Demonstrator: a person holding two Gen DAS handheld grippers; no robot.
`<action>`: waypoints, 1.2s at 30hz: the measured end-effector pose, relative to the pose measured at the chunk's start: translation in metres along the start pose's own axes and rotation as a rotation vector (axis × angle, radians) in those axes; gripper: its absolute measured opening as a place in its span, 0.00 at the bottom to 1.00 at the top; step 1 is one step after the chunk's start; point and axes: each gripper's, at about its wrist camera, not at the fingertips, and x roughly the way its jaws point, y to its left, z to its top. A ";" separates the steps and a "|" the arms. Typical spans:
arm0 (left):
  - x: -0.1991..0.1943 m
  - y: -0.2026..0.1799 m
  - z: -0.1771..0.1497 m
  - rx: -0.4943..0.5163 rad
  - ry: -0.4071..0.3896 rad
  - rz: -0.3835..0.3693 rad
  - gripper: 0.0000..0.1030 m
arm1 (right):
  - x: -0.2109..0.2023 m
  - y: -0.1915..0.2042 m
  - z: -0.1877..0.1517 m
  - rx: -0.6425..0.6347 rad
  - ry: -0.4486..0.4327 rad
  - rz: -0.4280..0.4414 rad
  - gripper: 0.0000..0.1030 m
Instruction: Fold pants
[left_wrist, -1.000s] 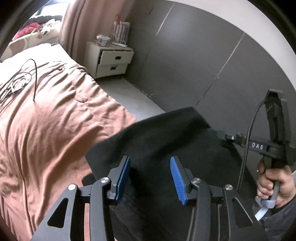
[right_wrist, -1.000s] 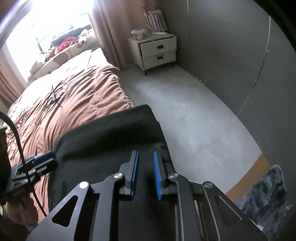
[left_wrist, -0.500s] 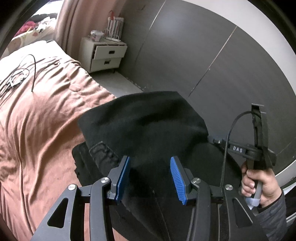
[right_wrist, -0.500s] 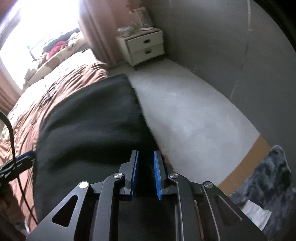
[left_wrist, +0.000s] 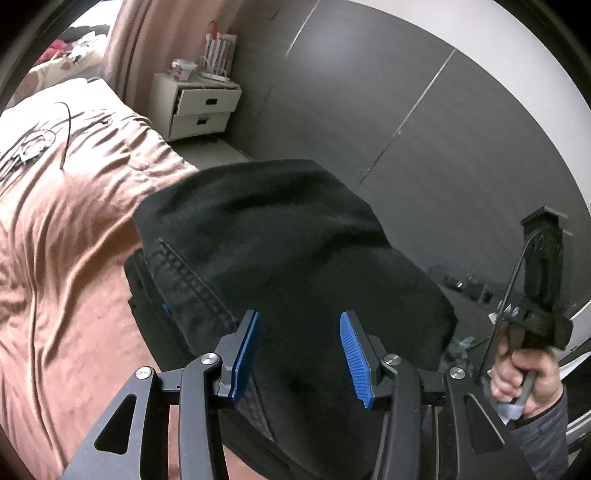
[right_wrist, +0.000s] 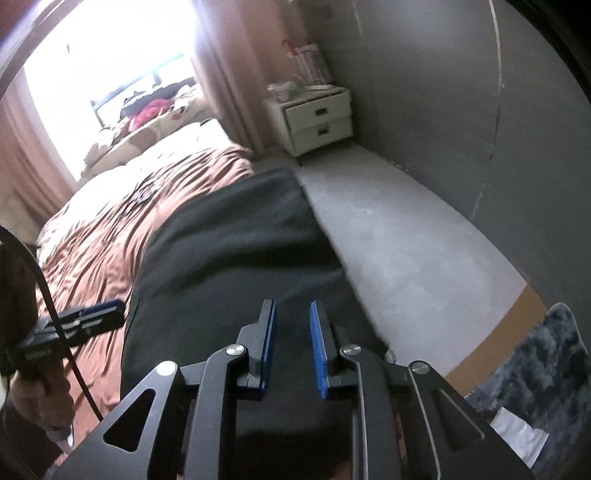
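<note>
Black pants (left_wrist: 280, 251) directly ahead of and under left gripper (left_wrist: 299, 354), jaws half-wide, gripping nothing; right gripper (right_wrist: 293, 343) narrow, opening, cloth beneath, grip uncertain.

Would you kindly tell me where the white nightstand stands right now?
The white nightstand stands against the grey wall, beside the pink curtain, just beyond the far corner of the bed; it appears upper left in the left wrist view.
</note>
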 end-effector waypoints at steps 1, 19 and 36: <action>0.000 -0.002 -0.002 0.001 0.002 -0.001 0.47 | 0.001 -0.002 -0.006 -0.006 0.007 0.000 0.15; -0.028 -0.044 -0.071 0.008 0.100 -0.016 0.47 | -0.045 -0.004 -0.049 -0.007 0.076 -0.043 0.16; -0.168 -0.084 -0.096 0.136 -0.091 0.163 0.96 | -0.152 0.071 -0.100 -0.120 -0.054 -0.131 1.00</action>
